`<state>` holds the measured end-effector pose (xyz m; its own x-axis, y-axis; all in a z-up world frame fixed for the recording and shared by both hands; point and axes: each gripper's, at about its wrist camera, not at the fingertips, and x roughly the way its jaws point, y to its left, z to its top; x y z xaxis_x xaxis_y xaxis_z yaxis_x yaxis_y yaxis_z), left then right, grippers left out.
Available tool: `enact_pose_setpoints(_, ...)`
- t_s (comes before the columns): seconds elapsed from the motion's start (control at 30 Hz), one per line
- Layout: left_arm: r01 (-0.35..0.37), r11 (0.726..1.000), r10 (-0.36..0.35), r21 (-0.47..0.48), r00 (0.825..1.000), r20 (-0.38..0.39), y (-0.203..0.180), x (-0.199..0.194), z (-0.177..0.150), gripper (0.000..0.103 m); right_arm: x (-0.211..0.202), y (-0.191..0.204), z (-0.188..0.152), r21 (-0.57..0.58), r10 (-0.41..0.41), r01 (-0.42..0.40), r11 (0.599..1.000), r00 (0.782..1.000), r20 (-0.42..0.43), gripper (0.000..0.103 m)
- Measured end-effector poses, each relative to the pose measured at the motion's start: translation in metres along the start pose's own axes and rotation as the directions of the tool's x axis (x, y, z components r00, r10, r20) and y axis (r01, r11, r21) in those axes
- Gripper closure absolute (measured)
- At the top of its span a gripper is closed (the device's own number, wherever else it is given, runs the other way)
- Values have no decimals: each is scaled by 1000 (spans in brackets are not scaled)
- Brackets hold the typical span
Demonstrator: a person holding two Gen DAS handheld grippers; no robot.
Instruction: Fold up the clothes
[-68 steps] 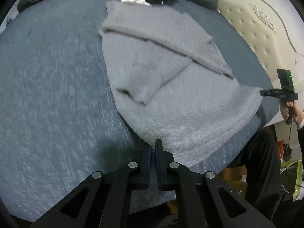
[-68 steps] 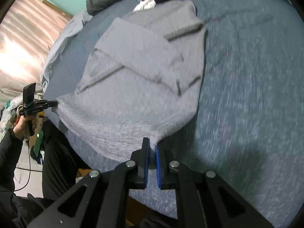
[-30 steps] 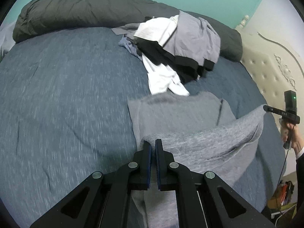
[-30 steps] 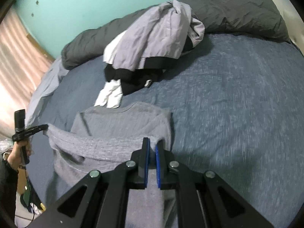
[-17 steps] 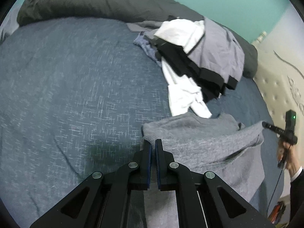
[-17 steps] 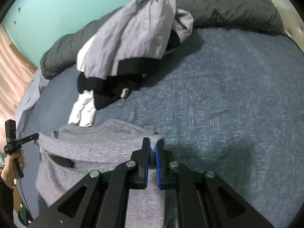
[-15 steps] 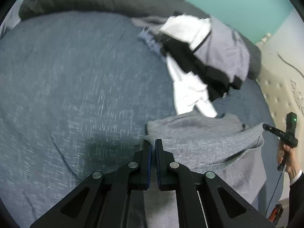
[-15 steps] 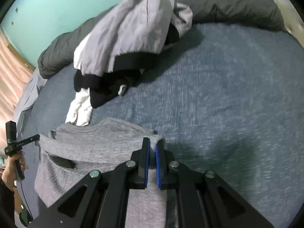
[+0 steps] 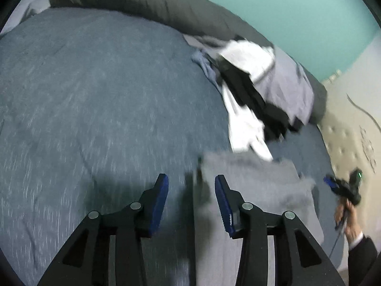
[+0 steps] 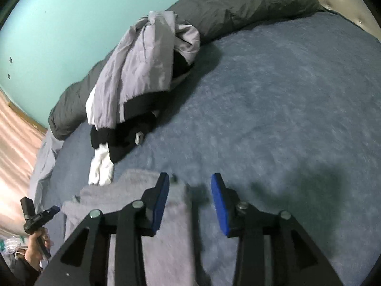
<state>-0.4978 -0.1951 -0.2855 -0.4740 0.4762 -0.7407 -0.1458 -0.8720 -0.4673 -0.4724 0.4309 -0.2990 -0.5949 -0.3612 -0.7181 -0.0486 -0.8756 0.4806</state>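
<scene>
While your left wrist camera takes in the padded cream headboard [image 9: 352, 143] at far right, your right wrist camera instead shows the pink curtain [image 10: 16, 143] at far left. Each view catches the other tool small at its edge: the right gripper [image 9: 329, 182] held in your hand [image 9: 348, 221] at the right of the left view, the left gripper [image 10: 54, 209] at the lower left of the right view.

Your left gripper [image 9: 191, 186] has just been opening; its blue pads stand apart, and the near-left corner of the grey sweater [image 9: 252, 181] lies loose between them, pressed by neither. Your right gripper [image 10: 190, 183] has just been opening too, jaws spread, with the sweater's right edge [image 10: 171, 214] lying between them, unpinched.

The sweater rests folded on the blue bedspread [image 9: 95, 95], near you. Just beyond it sits a heap of unfolded clothes [image 10: 142, 76], grey, black and white, its white piece touching the sweater's far edge. A dark duvet roll [image 9: 142, 2] lies along the teal wall [image 10: 59, 23]. No bin or basket shows in either view.
</scene>
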Motion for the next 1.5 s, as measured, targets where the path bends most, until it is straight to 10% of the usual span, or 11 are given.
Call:
enact_pose_setpoints(0.23,15,997,-5,72,991,-137,-7,-18,-66,58,-18,-14,-72,3,17,-17,1000,982,-187,63)
enact_pose_setpoints(0.63,74,996,-65,55,986,-152,-12,-47,-128,58,-40,-1,-153,-5,130,-135,991,963,-235,63)
enact_pose_setpoints(0.73,68,994,-53,87,984,-167,-18,-40,-137,59,-34,4,-161,-45,110,-124,991,965,-238,87)
enact_pose_setpoints(0.9,33,992,-11,118,982,-186,-19,-23,-148,92,-21,4,-168,-87,30,-52,995,970,-239,100)
enact_pose_setpoints(1.1,17,991,7,130,984,-178,-14,-22,-149,96,-24,-2,-167,-88,17,-35,996,980,-201,100)
enact_pose_setpoints(1.2,76,996,-65,56,983,-173,-7,-29,-147,91,-25,-7,-163,-26,83,-91,996,972,-218,97)
enact_pose_setpoints(1.33,160,987,-163,-27,969,-185,-1,-31,-142,47,-25,-9,-158,51,146,-138,989,961,-234,46)
enact_pose_setpoints(1.5,172,983,-182,-69,961,-206,-4,-18,-142,45,-11,5,-163,22,129,-128,991,941,-313,44)
